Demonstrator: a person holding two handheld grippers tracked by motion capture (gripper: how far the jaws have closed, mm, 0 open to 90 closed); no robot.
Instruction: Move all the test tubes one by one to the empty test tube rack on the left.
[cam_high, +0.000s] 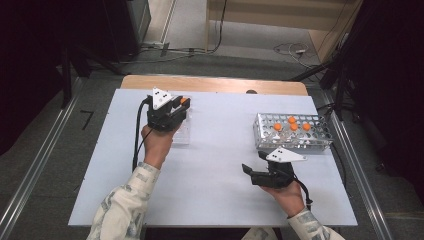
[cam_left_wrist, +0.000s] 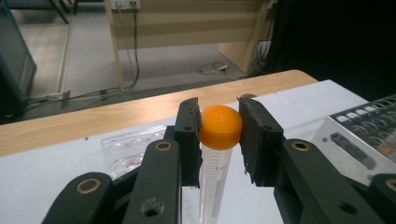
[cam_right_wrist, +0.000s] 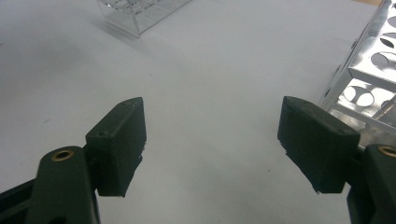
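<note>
Black fingers (cam_left_wrist: 189, 135) pinch the orange-capped tube (cam_left_wrist: 219, 128).

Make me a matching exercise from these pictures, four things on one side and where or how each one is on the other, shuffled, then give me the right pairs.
Things:
1. left gripper
2. right gripper
3. metal rack
4. clear well plate

States:
A. lies flat on the table just beyond the held tube
B. jaws wide apart with nothing between them
C. stands at the table's right side with orange-capped tubes in it
D. jaws closed on the orange cap of a tube

Pairs: 1-D, 2-B, 3-C, 4-A
</note>
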